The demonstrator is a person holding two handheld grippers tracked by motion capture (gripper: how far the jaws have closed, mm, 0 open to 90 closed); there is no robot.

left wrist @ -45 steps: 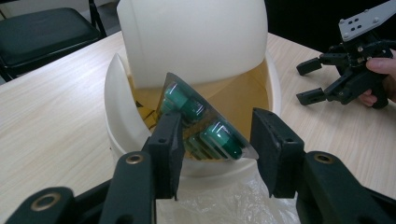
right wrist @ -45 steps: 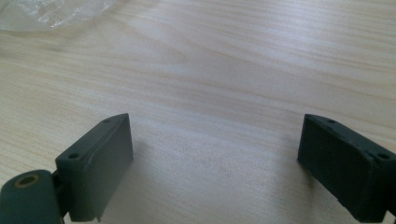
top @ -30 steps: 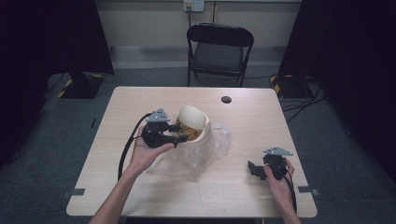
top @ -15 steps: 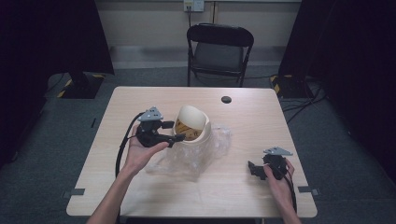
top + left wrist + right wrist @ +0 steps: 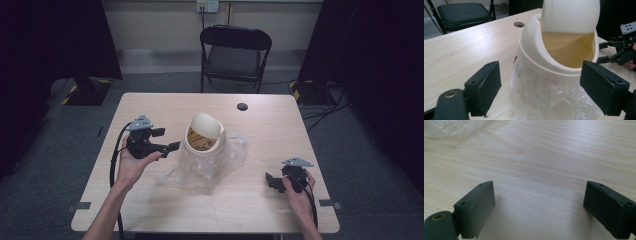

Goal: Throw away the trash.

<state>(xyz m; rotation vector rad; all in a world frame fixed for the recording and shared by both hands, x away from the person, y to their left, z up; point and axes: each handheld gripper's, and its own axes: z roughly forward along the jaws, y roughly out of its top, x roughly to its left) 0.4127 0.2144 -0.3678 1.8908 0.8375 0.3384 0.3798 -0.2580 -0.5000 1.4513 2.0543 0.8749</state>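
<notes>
Bin [image 5: 204, 136] with a tipped swing lid stands mid-bench [image 5: 150, 107], clear bag [image 5: 207, 165] bunched loose around its base, seemingly not yet fitted. Left hand-held gripper [image 5: 167, 141] hovers just left of it, jaws apart, empty. Right hand-held gripper [image 5: 271, 181], also apart, rests near right.

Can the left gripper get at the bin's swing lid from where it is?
Probably yes. The left gripper is open, pointing at the cream bin, with bare table between them. Its own view looks straight at the tilted swing lid. Only the clear plastic bag bunched low around the bin lies near.
</notes>
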